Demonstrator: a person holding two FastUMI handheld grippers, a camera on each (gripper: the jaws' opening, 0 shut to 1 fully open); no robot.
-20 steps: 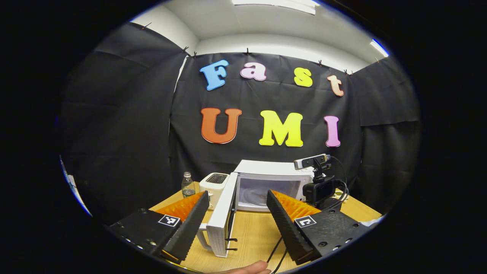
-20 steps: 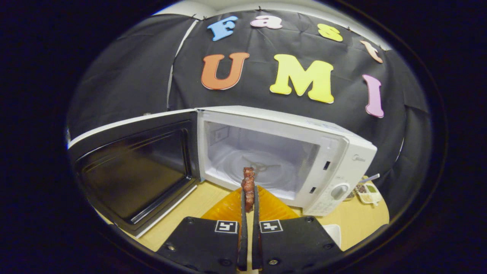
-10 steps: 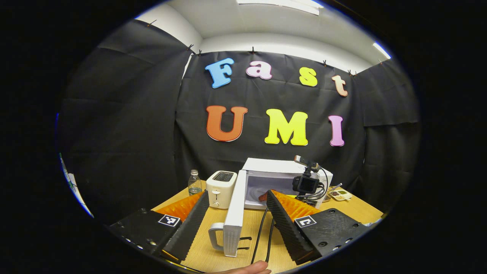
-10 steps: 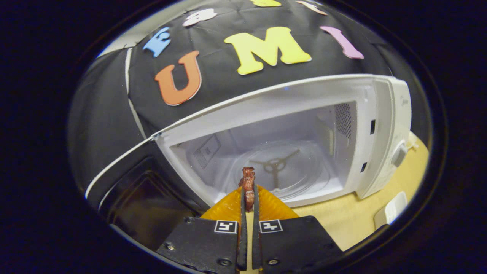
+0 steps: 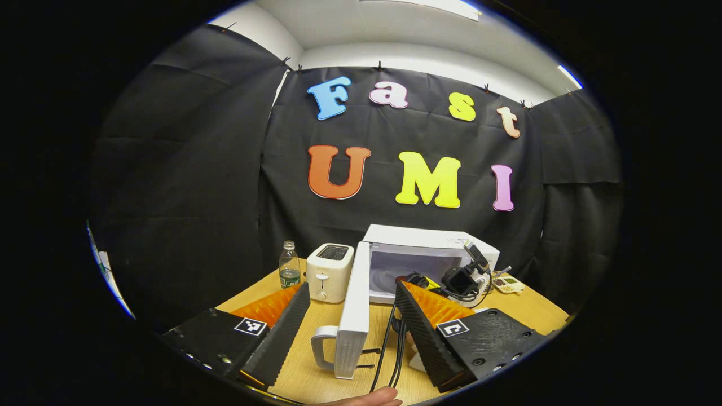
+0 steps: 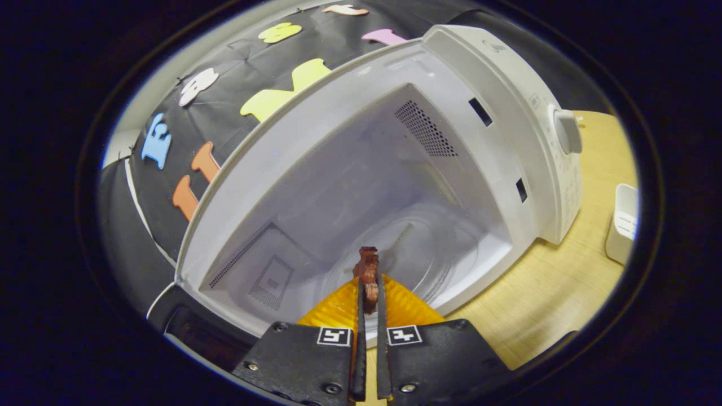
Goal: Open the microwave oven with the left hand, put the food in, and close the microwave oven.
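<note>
The white microwave (image 5: 428, 254) stands at the back of the wooden table with its door (image 5: 352, 321) swung wide toward me, edge on. My left gripper (image 5: 352, 316) hangs open well short of it, nothing between its fingers. In the right gripper view the microwave cavity (image 6: 361, 192) looms close and tilted, its glass turntable (image 6: 417, 254) just ahead. My right gripper (image 6: 368, 282) is shut on a thin reddish-brown piece of food (image 6: 368, 270), held at the cavity mouth. In the left gripper view the right gripper (image 5: 459, 279) reaches into the microwave opening.
A white toaster (image 5: 330, 270) and a small water bottle (image 5: 289, 270) stand left of the microwave. Cables (image 5: 389, 349) trail across the table by the door. A small tray of items (image 5: 507, 283) lies right of the microwave. A white box (image 6: 620, 225) sits on the table at right.
My right gripper has carried the food forward, from in front of the microwave to its opening, tilting as it went. The left gripper has drawn back a little, still open.
</note>
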